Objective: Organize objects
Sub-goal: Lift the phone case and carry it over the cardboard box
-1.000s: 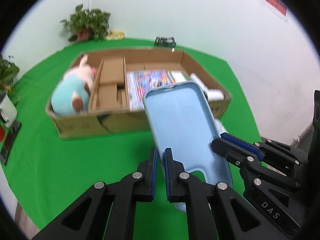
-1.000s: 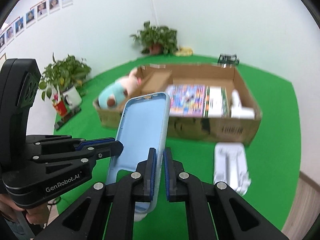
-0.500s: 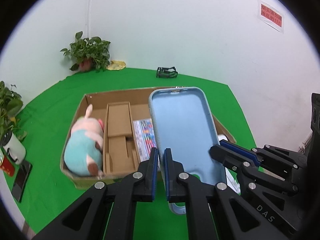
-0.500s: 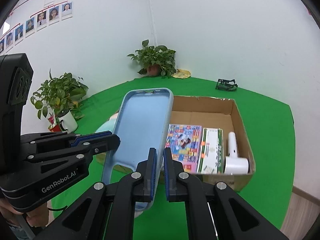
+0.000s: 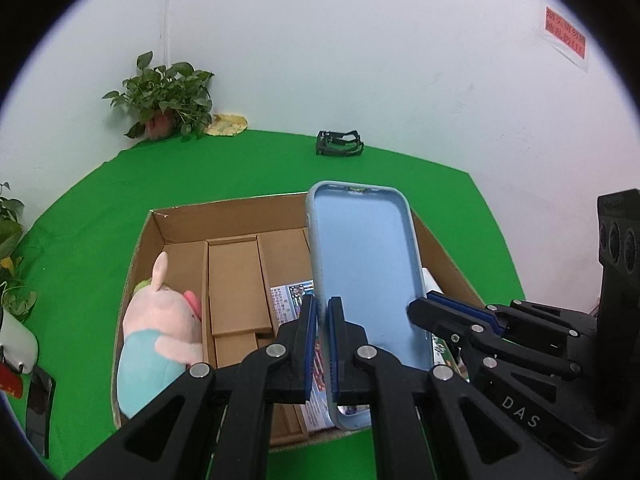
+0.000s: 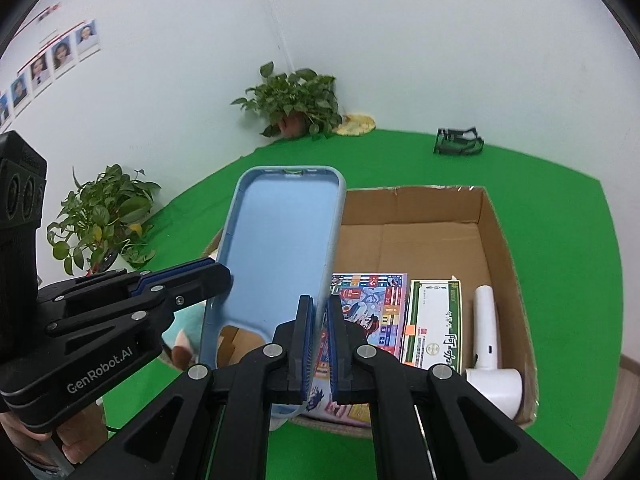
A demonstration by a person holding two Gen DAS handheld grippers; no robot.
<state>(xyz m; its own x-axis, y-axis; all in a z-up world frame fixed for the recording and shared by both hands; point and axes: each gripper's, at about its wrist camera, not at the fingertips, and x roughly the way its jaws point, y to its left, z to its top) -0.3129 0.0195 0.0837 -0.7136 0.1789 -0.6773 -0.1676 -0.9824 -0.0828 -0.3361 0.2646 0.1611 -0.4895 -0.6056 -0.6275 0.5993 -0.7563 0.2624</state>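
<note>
A light blue phone case (image 5: pixel 366 280) is held up over the open cardboard box (image 5: pixel 138 256), its hollow side facing me. My left gripper (image 5: pixel 323 344) is shut on its left edge. My right gripper (image 6: pixel 319 344) is shut on its right edge, and the case (image 6: pixel 276 256) also shows in the right wrist view. In the box lie a pink and teal plush pig (image 5: pixel 160 332), brown cardboard inserts (image 5: pixel 236 288), a colourful book (image 6: pixel 370 308), a green and white packet (image 6: pixel 434 324) and a white hair dryer (image 6: pixel 490 340).
The box (image 6: pixel 504 248) sits on a green cloth (image 5: pixel 80 220). Potted plants (image 5: pixel 164 100) stand at the back and left (image 6: pixel 104 216). A black frame object (image 5: pixel 340 143) lies at the far edge. A dark phone (image 5: pixel 40 404) lies at the left.
Both grippers have carried the case up and forward, from in front of the box to over it. The box now appears lower and nearer. Both grips are unchanged.
</note>
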